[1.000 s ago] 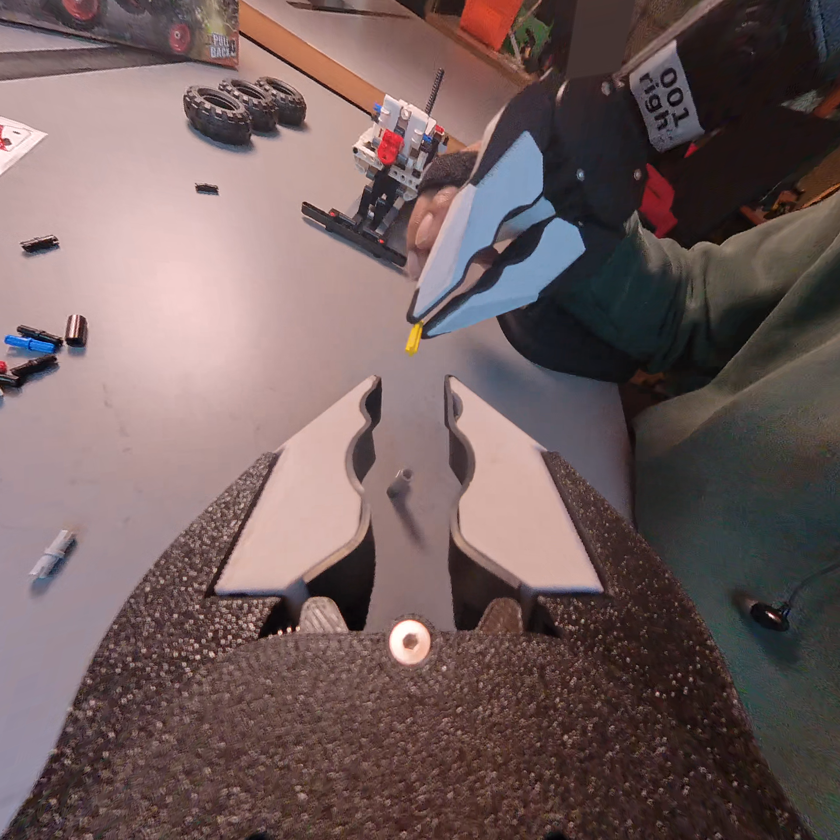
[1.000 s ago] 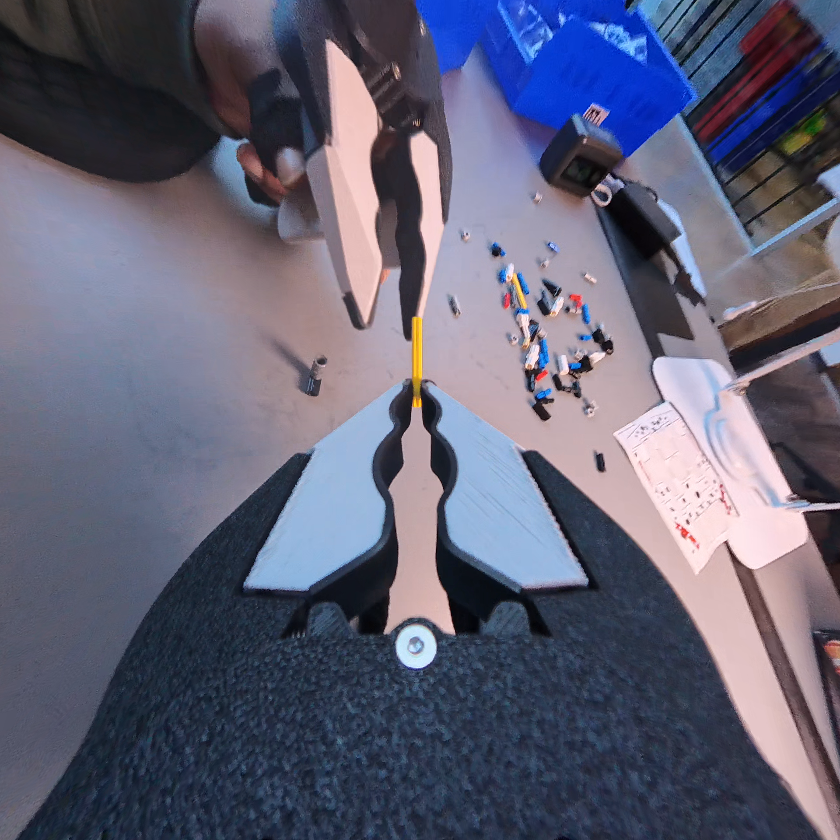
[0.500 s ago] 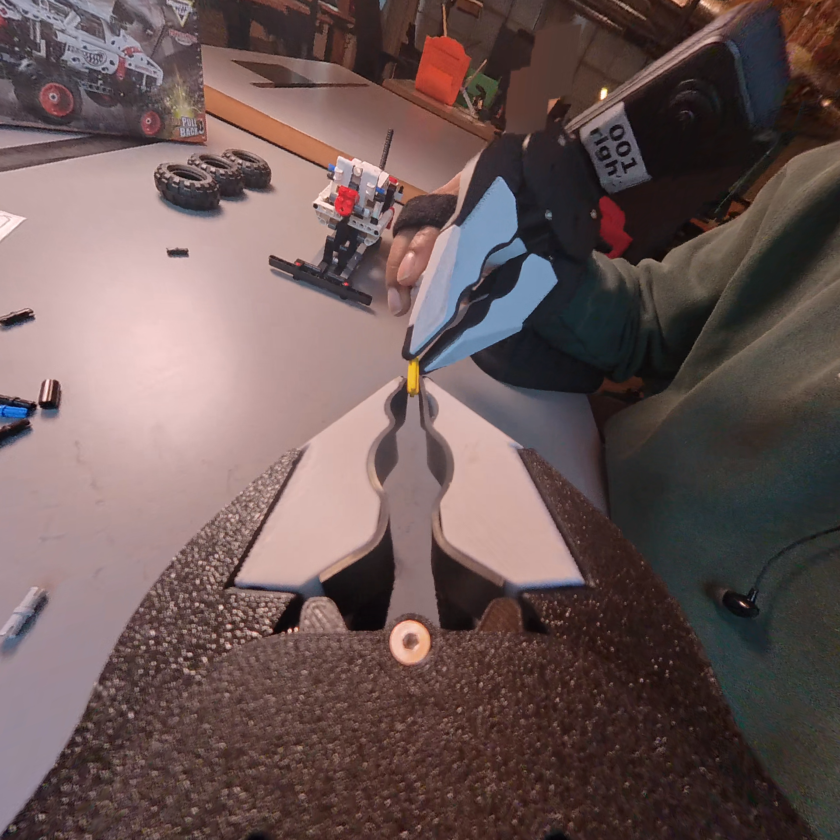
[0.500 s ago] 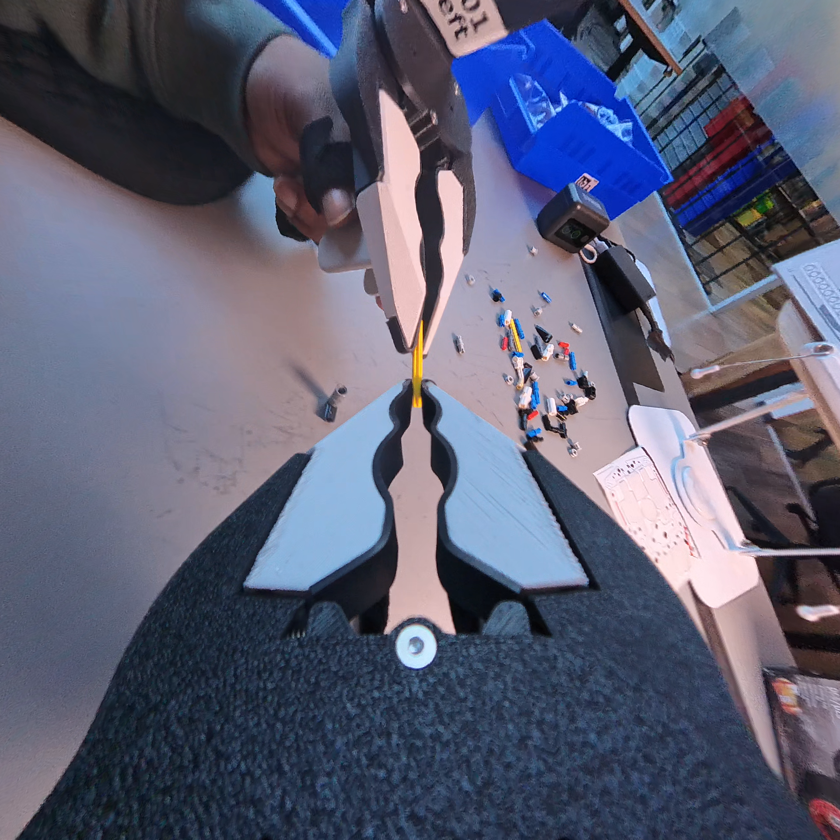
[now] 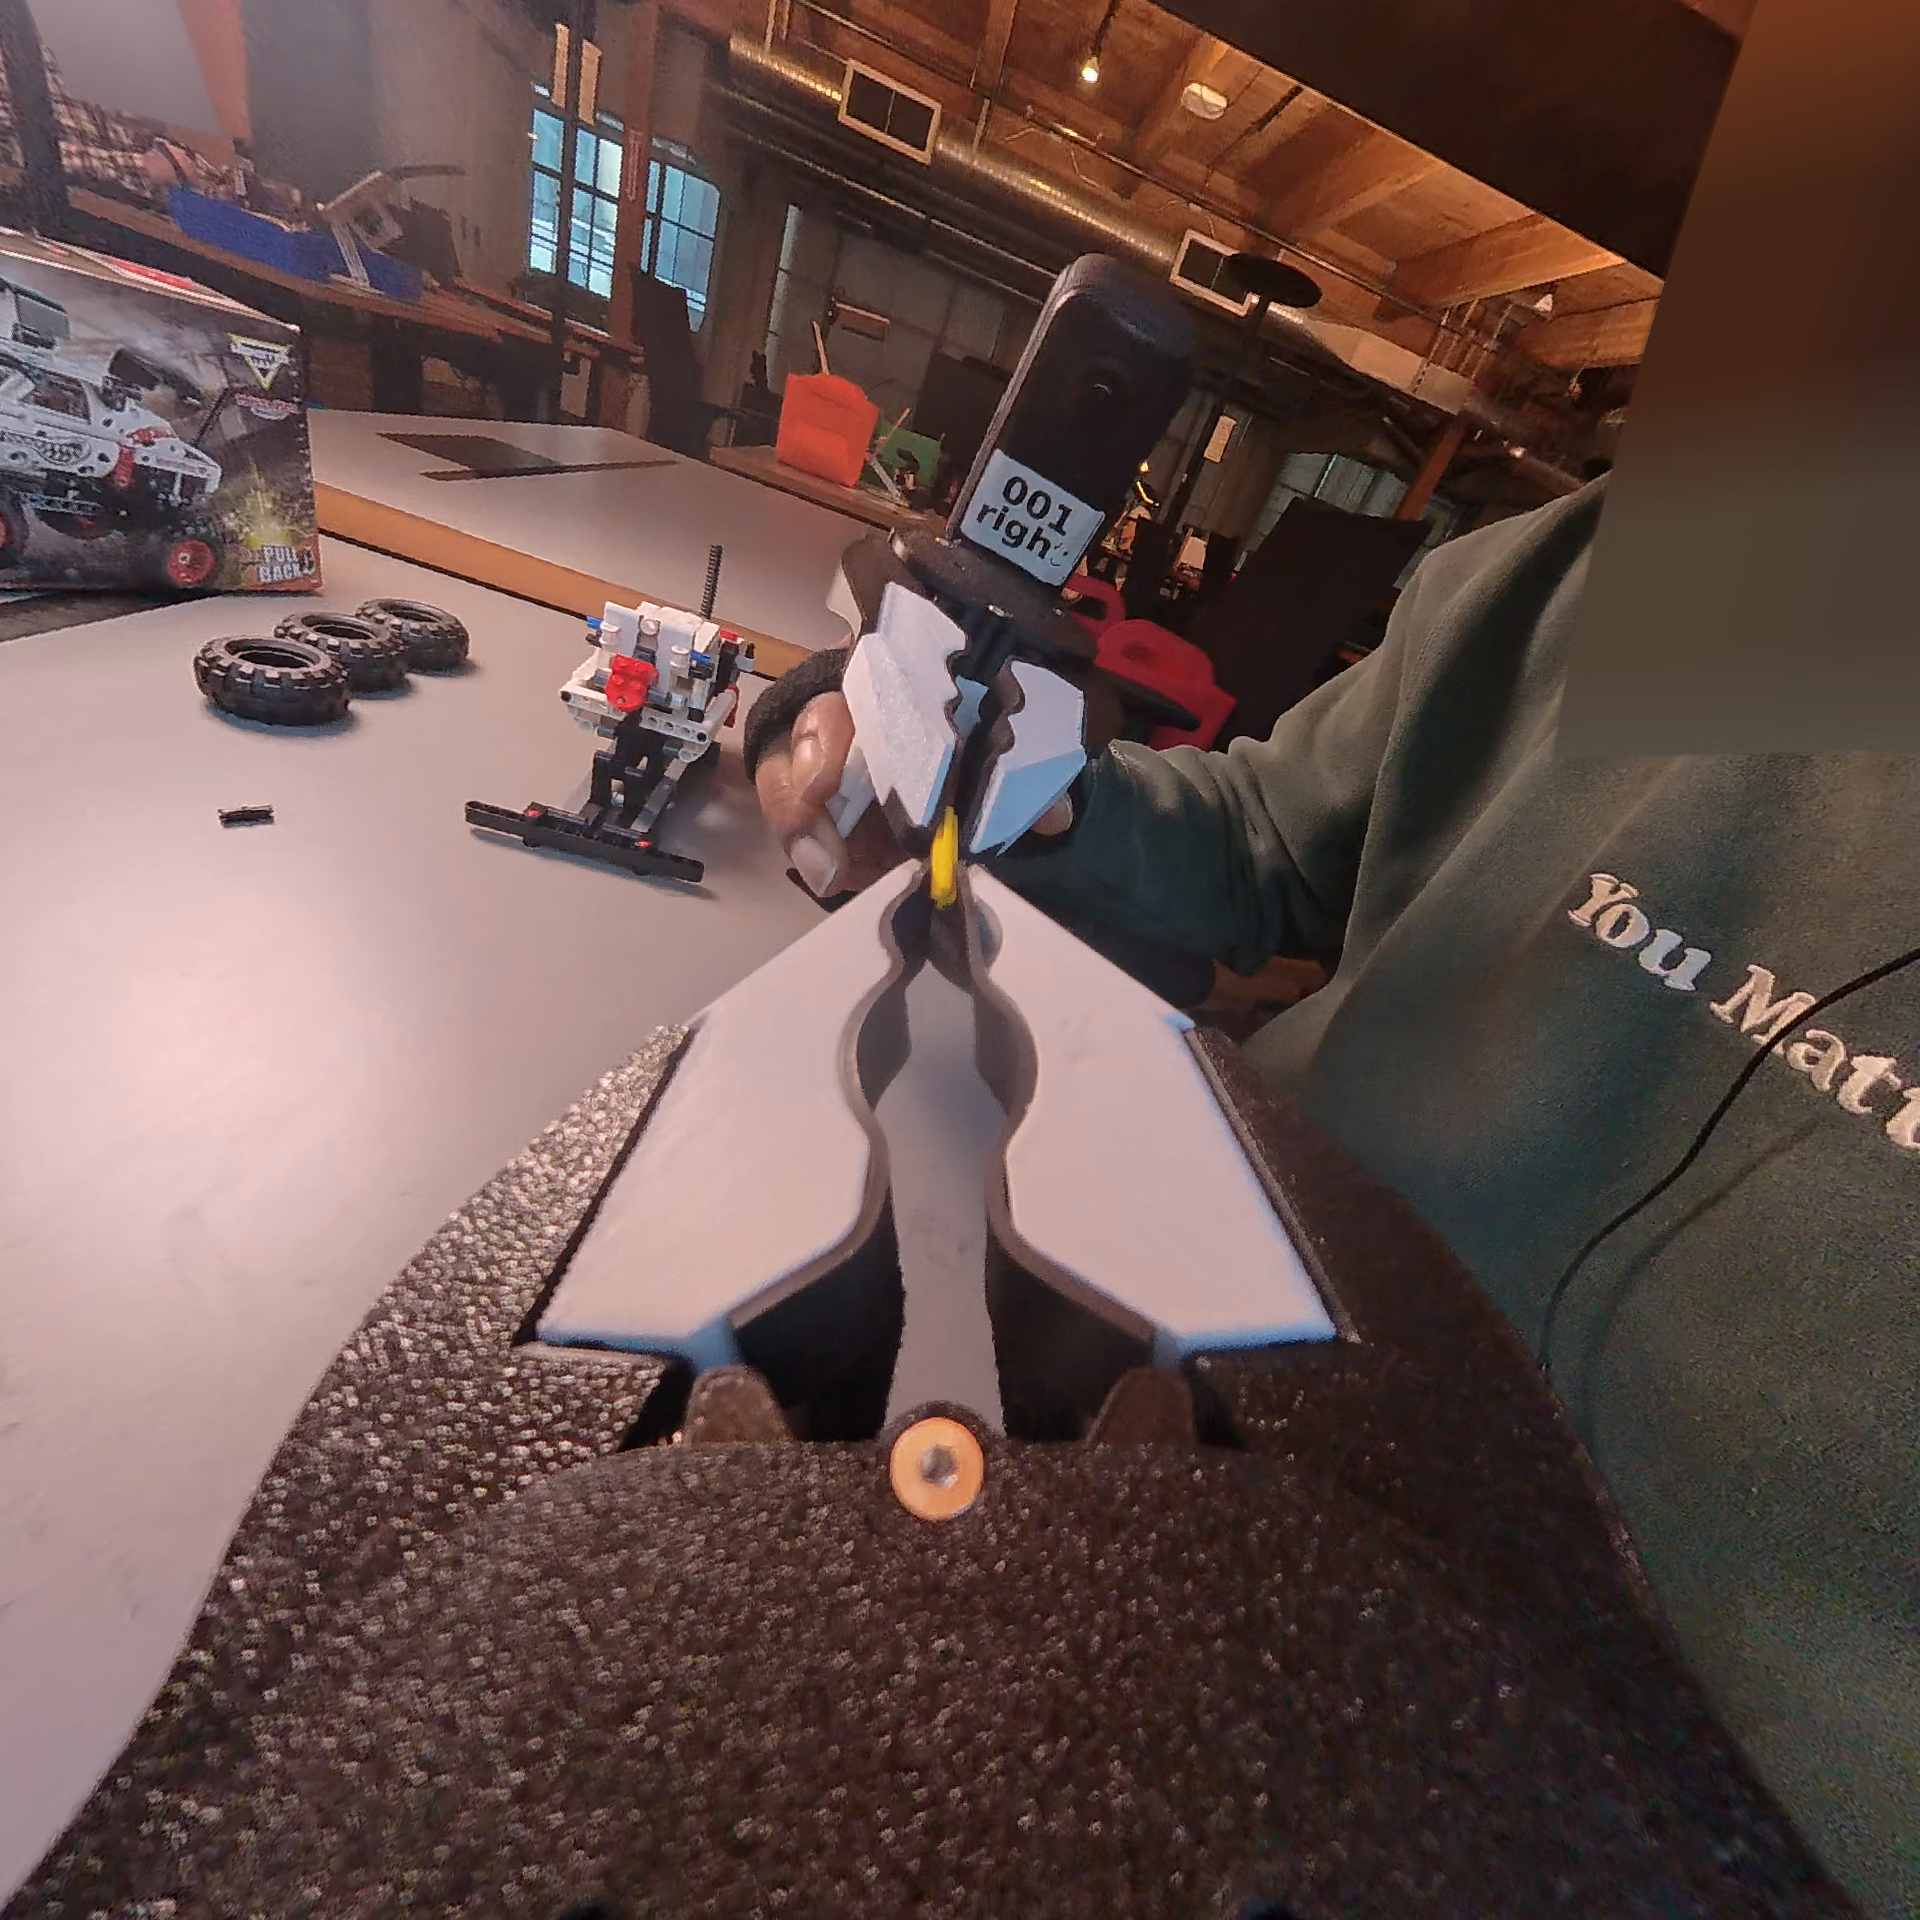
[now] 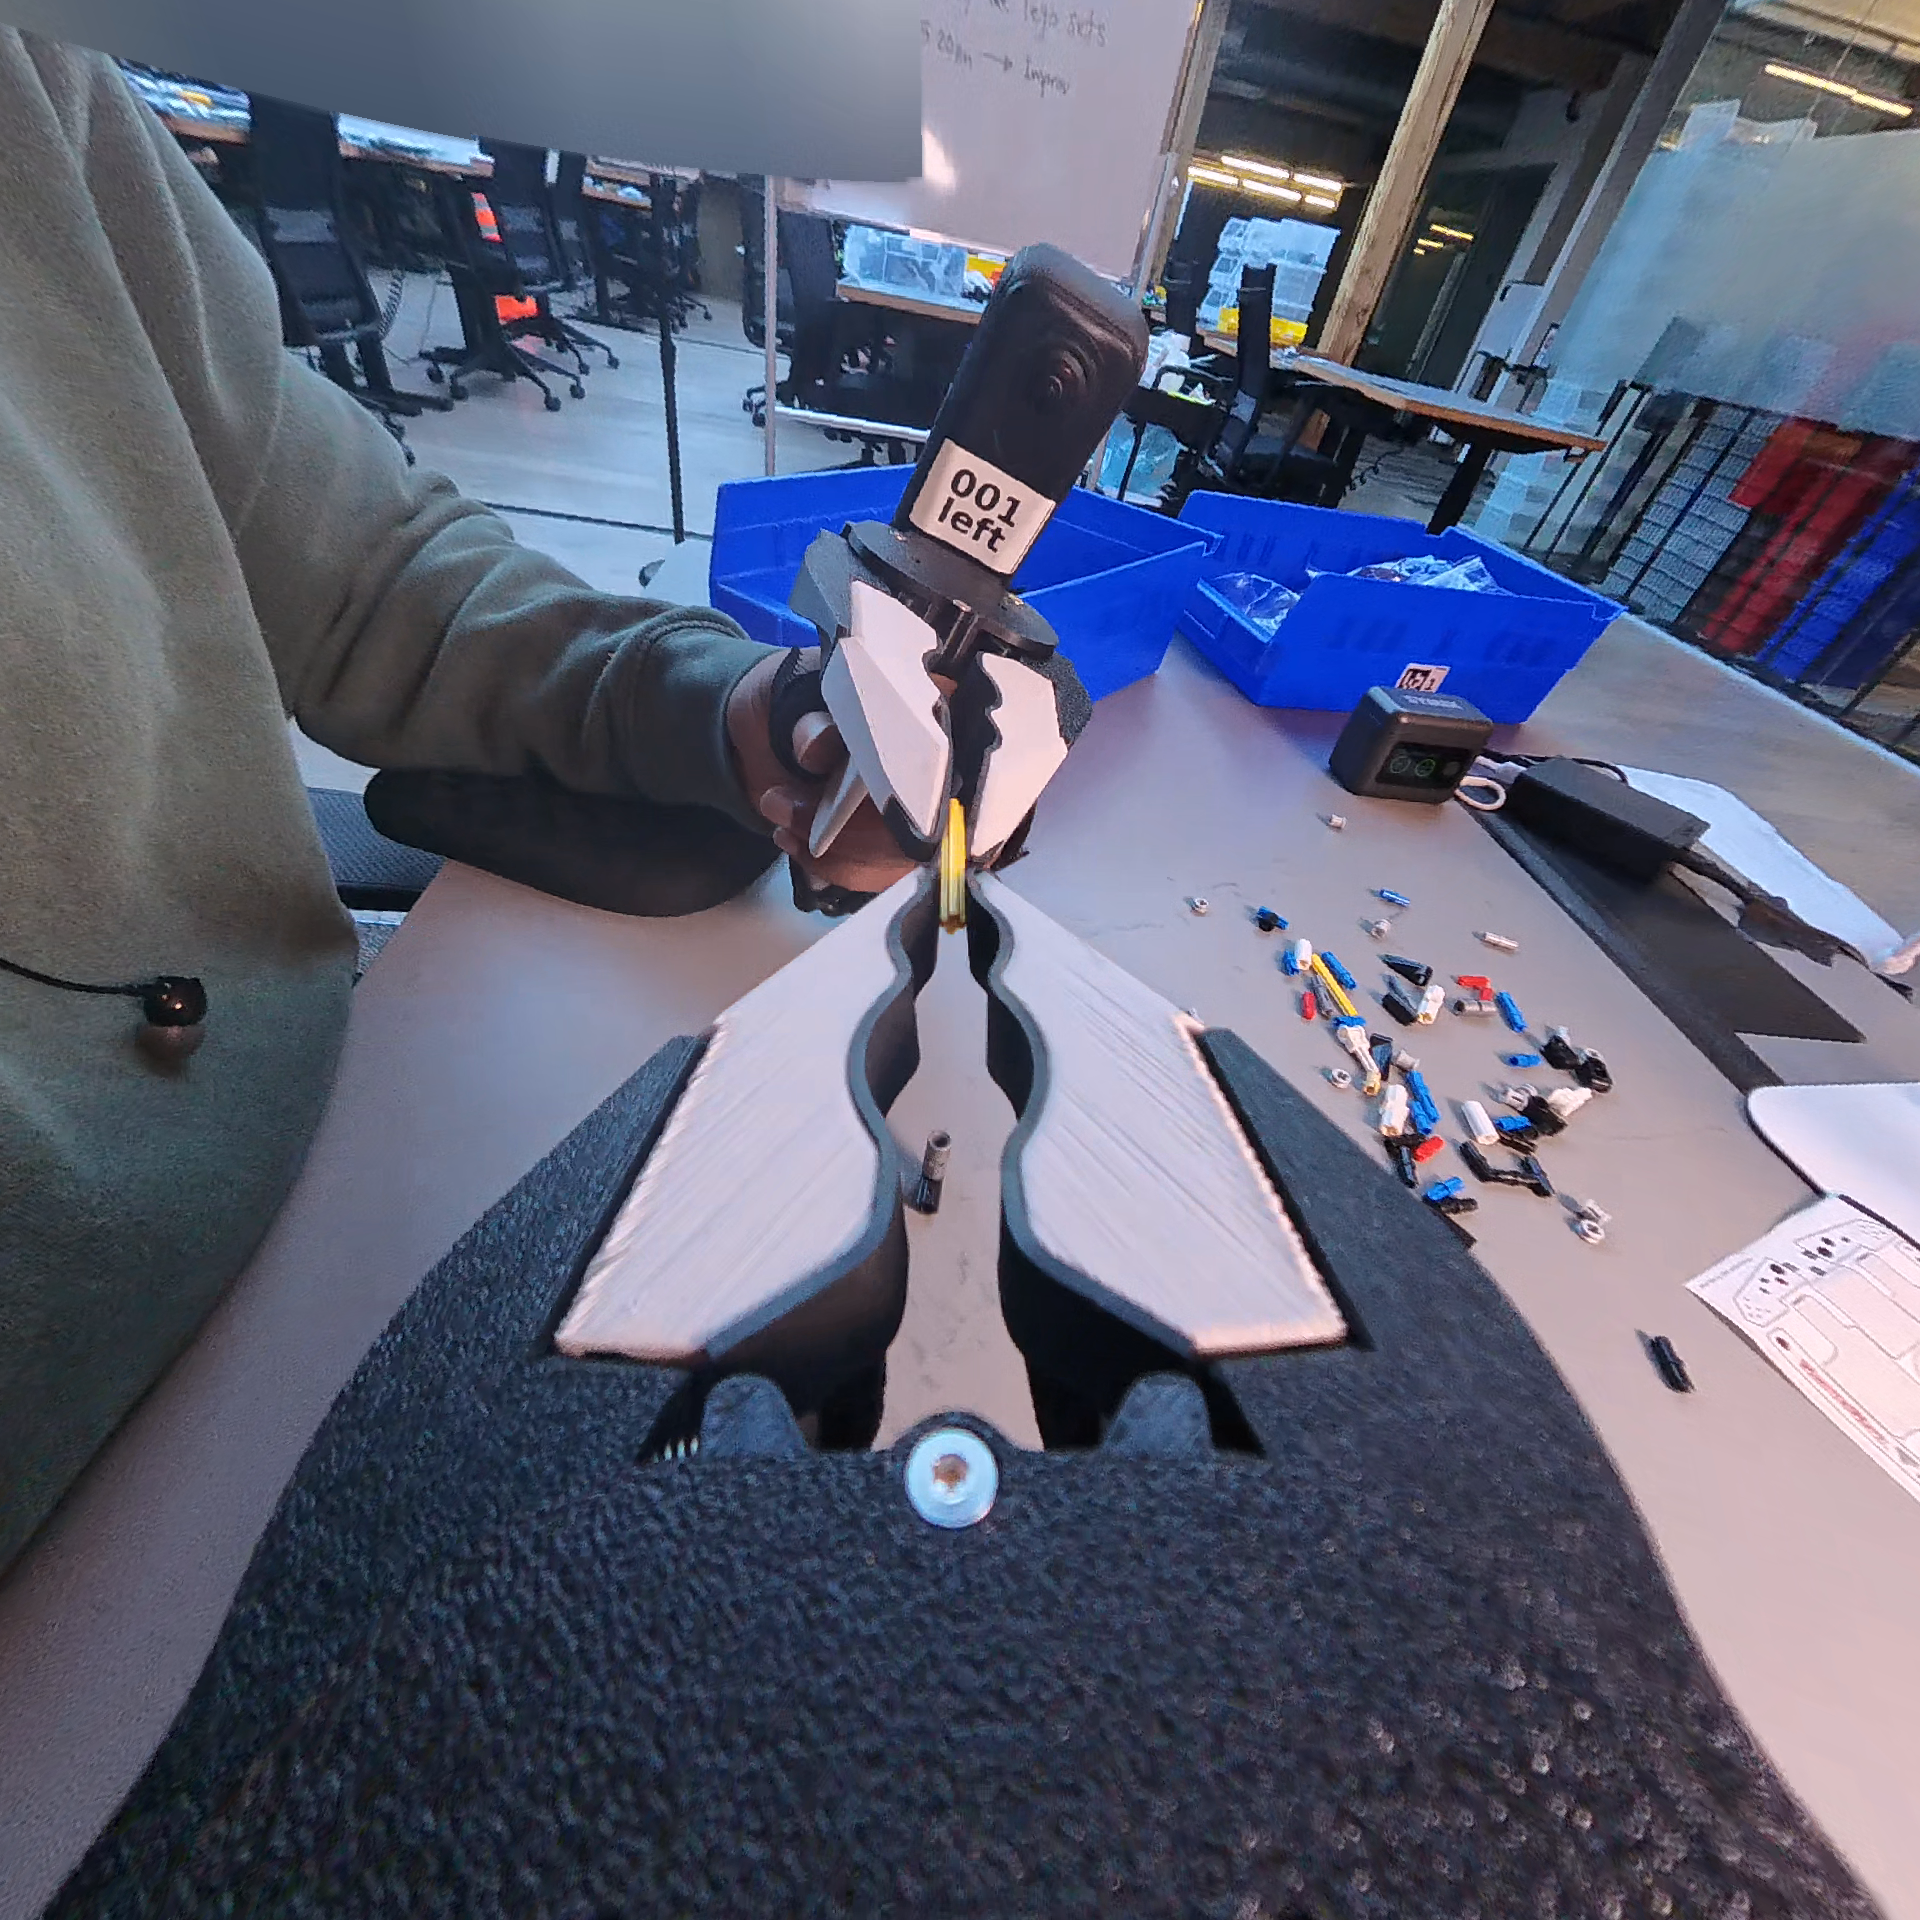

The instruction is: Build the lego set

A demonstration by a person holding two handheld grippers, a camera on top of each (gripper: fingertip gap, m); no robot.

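A thin yellow axle is held in the air between the two grippers, which face each other tip to tip above the grey table. My left gripper is shut on one end of it. My right gripper is shut on the other end of the axle. The right gripper also shows in the left wrist view, and the left gripper in the right wrist view. A partly built white, black and red model stands on the table to the left of the grippers.
Three black tyres and the set's box lie beyond the model. A small dark bush lies under the right gripper. Several loose pieces, a printed sheet, blue bins and a black device are to the right.
The left gripper, open a second ago, has closed on the free end of the axle. Both grippers have risen and tilted up, so the room now shows behind them.
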